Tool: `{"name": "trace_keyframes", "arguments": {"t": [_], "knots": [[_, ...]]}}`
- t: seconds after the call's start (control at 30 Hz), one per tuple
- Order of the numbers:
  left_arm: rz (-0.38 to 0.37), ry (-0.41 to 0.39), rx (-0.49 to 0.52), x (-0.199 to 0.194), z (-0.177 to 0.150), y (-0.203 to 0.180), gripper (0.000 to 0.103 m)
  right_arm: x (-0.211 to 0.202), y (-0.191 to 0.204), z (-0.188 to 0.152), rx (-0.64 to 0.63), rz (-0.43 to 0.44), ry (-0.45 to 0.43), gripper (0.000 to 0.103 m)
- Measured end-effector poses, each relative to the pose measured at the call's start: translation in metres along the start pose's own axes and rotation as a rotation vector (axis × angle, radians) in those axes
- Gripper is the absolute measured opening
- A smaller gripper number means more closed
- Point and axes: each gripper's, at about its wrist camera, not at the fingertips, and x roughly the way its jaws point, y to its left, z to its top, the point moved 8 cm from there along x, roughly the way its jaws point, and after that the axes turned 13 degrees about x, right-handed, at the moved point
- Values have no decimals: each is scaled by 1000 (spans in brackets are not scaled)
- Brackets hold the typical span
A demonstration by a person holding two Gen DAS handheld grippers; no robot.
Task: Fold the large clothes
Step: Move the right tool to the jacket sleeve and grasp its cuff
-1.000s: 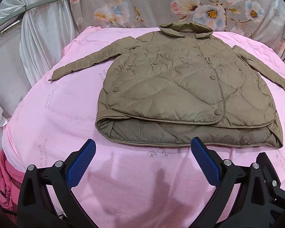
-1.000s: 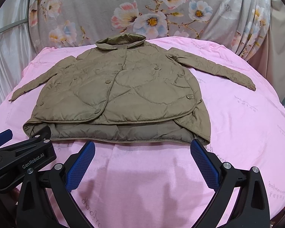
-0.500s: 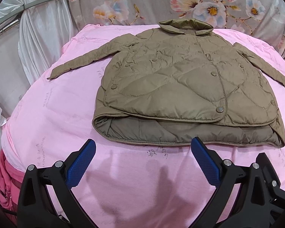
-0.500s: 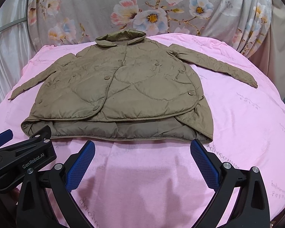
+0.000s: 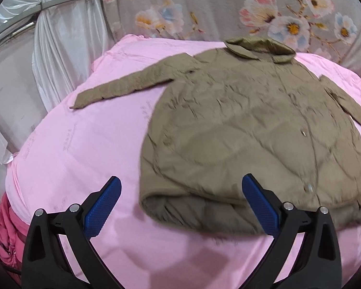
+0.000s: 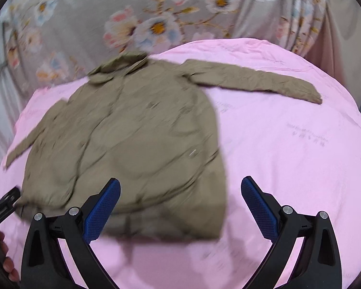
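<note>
An olive quilted jacket lies flat, front up, on a pink sheet, collar at the far side and both sleeves spread out. My left gripper is open and empty above the jacket's near left hem corner. In the right wrist view the jacket lies left of centre, its right sleeve stretched out to the right. My right gripper is open and empty above the near right hem corner. Both views are blurred by motion.
A floral grey cloth hangs behind the pink surface. White curtains hang on the left. A dark pink cloth hangs off the near left edge. The left gripper's body shows at the right wrist view's left edge.
Both grippers have moved forward and apart, the left toward the hem's left corner, the right toward its right corner. The jacket has not moved. Both grippers stay open.
</note>
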Motion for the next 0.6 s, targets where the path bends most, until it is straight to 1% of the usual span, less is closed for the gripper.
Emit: {"name": "trace_keyframes", "arguments": {"t": [0.13, 0.23, 0.3, 0.43, 0.6], "knots": [[38, -16, -32, 11, 25, 18, 98, 23, -38, 56, 110, -12, -67, 98], [63, -12, -58, 22, 36, 27, 98, 46, -76, 95, 225, -14, -103, 98], [55, -5, -66, 32, 45, 29, 98, 64, -103, 118, 313, -19, -113, 98], [68, 11, -74, 50, 56, 30, 98, 98, -152, 148, 463, -28, -136, 98], [136, 7, -51, 70, 71, 27, 98, 134, -211, 173, 615, -97, -155, 98]]}}
